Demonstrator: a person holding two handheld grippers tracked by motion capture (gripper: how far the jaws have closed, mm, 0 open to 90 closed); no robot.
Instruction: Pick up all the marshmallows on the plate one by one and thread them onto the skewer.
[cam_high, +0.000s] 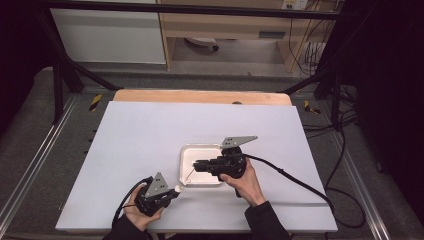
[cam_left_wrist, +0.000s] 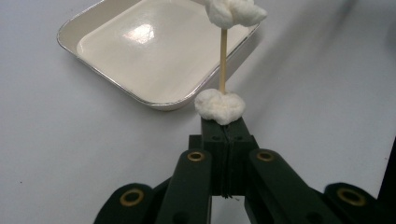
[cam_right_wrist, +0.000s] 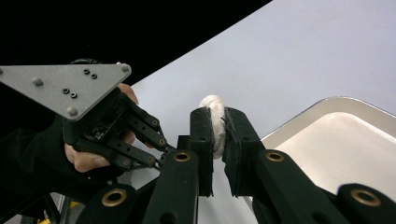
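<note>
My left gripper sits near the front edge of the table, left of centre. Jaws fully closed, pinching one cotton tip of a double-ended cotton swab; in the left gripper view the wooden stick rises from that tip toward the other tip, over the near rim of the tray.

Farther in, my right gripper hangs over the tray, a shallow white metal-rimmed dish just right of the table's centre. Its jaws are nearly closed with a white cotton tip clamped between the pads. In the high view a thin stick slants from the right jaws down toward the left gripper, so I judge both grippers hold the same swab, one on each end. The swab spans the tray's front-left corner, lifted off the surface.

Step in hand, my read: a two-handed hold on the swab, either a handover or a pull at the cotton.

Next move: one gripper has to let go cleanly while the other keeps its squeeze. The stick is thin, so no twisting or bending.

Beyond the table's far edge, a wooden strip.
</note>
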